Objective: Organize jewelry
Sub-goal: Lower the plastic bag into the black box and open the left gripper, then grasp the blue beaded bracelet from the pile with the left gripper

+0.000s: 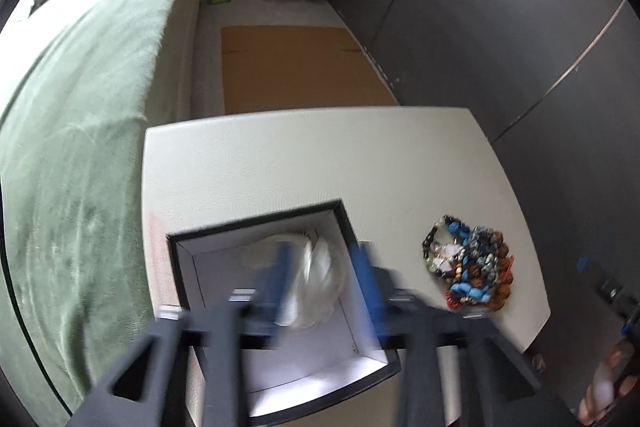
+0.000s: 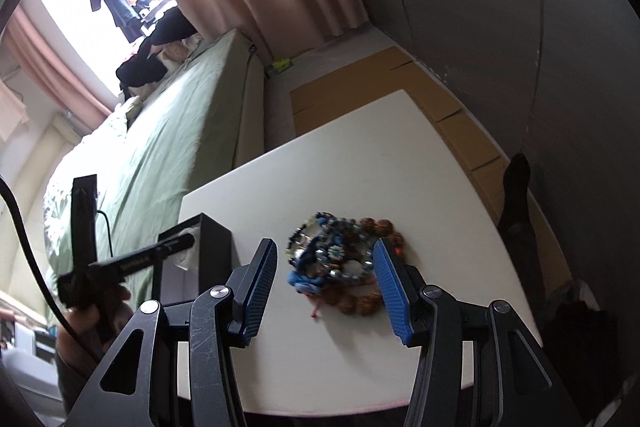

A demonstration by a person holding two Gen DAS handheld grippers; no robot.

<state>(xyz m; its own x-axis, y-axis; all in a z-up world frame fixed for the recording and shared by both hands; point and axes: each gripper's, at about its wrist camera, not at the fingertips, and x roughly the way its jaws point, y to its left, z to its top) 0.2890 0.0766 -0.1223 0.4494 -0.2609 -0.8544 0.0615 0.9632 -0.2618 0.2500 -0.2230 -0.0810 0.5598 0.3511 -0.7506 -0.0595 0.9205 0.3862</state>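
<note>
A pile of beaded bracelets [image 2: 340,259], blue, brown and dark, lies on the white table [image 2: 360,163]. My right gripper [image 2: 326,279] is open, its blue pads either side of the pile, just above it. The pile also shows in the left wrist view [image 1: 468,263], to the right of an open black box [image 1: 344,227] with a white inside. A white plastic bag [image 1: 316,287] lies in the box. My left gripper [image 1: 324,287] is open over the box, blurred, with the bag between its fingers. I cannot tell if they touch it. The box [image 2: 212,251] shows left of the pile.
A bed with a green cover [image 1: 80,131] runs along the table's left side. Flat cardboard [image 1: 292,67] lies on the floor beyond the table. A dark wardrobe wall [image 1: 500,27] stands to the right. A person's leg in a black sock [image 2: 516,195] is by the table's right edge.
</note>
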